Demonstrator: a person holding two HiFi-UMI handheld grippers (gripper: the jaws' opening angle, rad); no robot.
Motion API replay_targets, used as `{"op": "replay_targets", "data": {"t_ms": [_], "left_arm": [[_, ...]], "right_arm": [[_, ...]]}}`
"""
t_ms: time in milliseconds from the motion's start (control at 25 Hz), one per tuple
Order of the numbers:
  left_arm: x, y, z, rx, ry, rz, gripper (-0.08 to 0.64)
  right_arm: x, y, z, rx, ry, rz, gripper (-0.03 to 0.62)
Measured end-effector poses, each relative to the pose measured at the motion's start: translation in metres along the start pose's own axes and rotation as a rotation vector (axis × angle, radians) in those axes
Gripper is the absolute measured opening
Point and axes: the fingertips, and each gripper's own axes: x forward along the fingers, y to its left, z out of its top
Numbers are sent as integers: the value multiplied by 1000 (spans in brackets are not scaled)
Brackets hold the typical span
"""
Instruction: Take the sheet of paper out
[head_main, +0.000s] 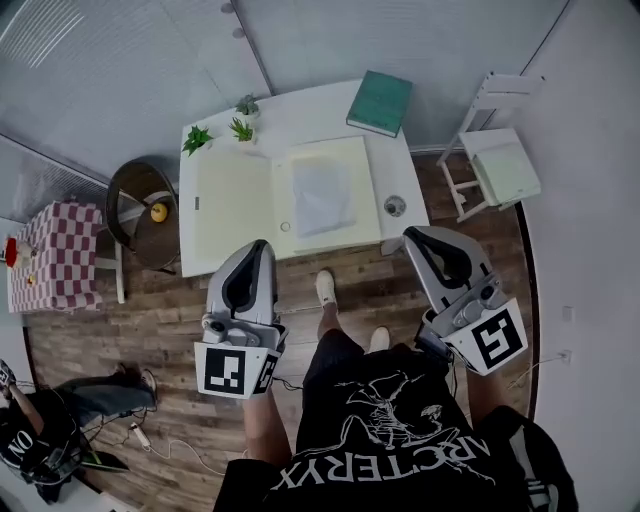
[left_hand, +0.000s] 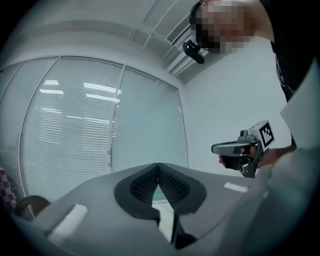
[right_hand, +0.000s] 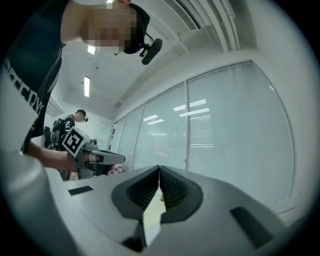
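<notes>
Sheet of paper (head_main: 322, 195): white, faintly creased, lying flat on the right leaf of an open cream folder (head_main: 235, 205), mid-worktop (head_main: 300, 105), nearer the right edge. Left hand-held gripper (left_hand: 158, 165) and right hand-held gripper (right_hand: 159, 167): jaws together, nothing between them, both by the worktop's near edge.
</notes>
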Motion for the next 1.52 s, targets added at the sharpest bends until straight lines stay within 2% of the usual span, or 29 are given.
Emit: {"op": "replay_targets", "data": {"t_ms": [280,600,760,880,1000,1080,1120,1200,1280,1360,1400,1520], "left_arm": [[75,72,-14,-12,15,-72,11],[131,142,-45,-43,64,-107,12],[148,152,-49,-44,75,-140,12],[152,149,-55,-60,133,-158,12],[160,147,-68,-70,156,-161,12],[168,147,-100,-151,187,-157,18],[172,147,-129,-215,235,-163,57],[178,143,-208,-374,406,-191,188],[177,134,-292,-580,616,-225,286],[171,123,-356,-765,776,-244,304],[168,117,-379,-831,831,-251,304],[159,104,-421,-950,927,-259,303]], "right_arm": [[95,-35,-15,-10,18,-33,12],[182,-71,-33,-1,73,-83,12],[203,-82,-33,-22,73,-101,12],[206,-84,-35,-23,96,-99,12],[204,-90,-33,-25,92,-95,12],[199,-94,-32,-20,83,-87,12],[195,-96,-33,-21,86,-80,12],[186,-99,-33,-27,93,-72,12],[175,-104,-31,-33,99,-74,12],[161,-110,-28,-41,99,-89,12],[154,-113,-26,-43,99,-99,12],[133,-122,-25,-45,107,-131,12]]}}
